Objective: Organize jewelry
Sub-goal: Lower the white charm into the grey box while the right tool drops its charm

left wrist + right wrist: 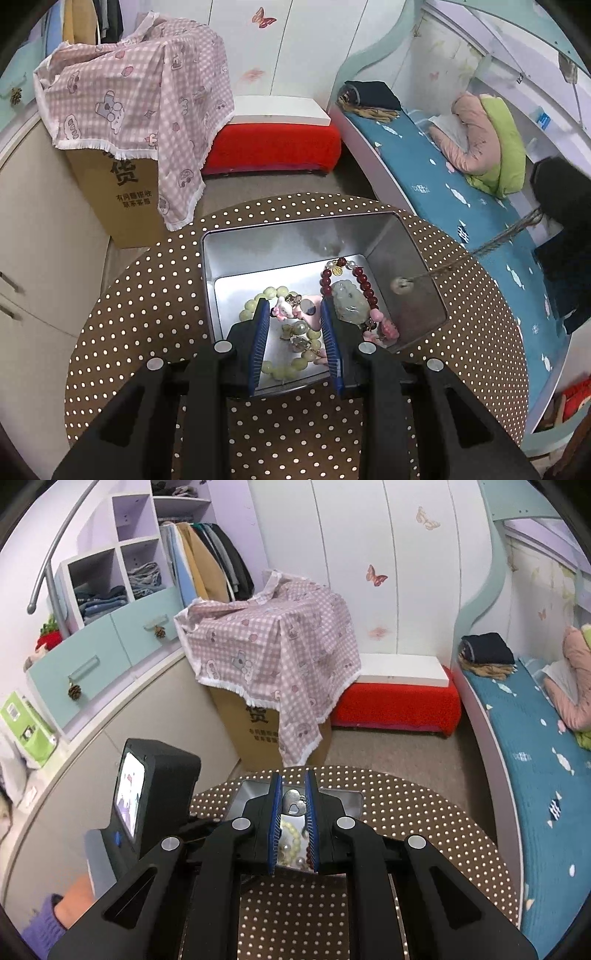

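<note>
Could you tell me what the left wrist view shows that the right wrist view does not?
Only the left wrist view shows the dark red bead bracelet, the pale carved pendant and the open left gripper over the tin. Only the right wrist view shows the right gripper closed on a silver heart pendant, and the shelves of folded clothes. Both show the metal tin, the pale green bead bracelet and the dotted table.

Polka-dot table [129,332] carries a metal tin [417,280].

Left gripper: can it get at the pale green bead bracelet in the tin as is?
Probably yes. The left gripper is open, right over the green bead bracelet in the open-topped tin; nothing covers it, though pink charms lie between the fingers.
</note>
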Action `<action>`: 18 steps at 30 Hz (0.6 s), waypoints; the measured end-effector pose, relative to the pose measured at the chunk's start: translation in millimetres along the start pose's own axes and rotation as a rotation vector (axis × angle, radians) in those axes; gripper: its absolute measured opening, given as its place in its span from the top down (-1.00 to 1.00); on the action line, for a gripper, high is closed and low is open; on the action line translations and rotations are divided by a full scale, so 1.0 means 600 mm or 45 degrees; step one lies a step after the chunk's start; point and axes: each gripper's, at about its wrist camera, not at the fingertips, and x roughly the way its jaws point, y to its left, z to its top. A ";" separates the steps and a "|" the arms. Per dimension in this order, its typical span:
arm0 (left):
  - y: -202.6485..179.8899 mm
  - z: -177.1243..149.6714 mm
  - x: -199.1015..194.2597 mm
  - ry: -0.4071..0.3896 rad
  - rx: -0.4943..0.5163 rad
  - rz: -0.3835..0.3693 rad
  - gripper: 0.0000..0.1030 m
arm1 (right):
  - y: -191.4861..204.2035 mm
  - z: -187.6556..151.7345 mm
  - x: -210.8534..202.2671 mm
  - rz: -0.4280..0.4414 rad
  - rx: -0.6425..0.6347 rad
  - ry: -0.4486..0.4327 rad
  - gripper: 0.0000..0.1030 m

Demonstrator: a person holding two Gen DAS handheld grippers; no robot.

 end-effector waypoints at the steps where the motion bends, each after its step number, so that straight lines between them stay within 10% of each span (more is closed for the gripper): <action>1: -0.001 -0.001 0.000 0.000 0.000 0.002 0.47 | -0.003 -0.003 0.003 0.001 0.007 0.006 0.74; 18: 0.003 -0.002 0.002 0.012 -0.020 -0.008 0.44 | -0.021 -0.045 0.038 0.000 0.040 0.107 0.74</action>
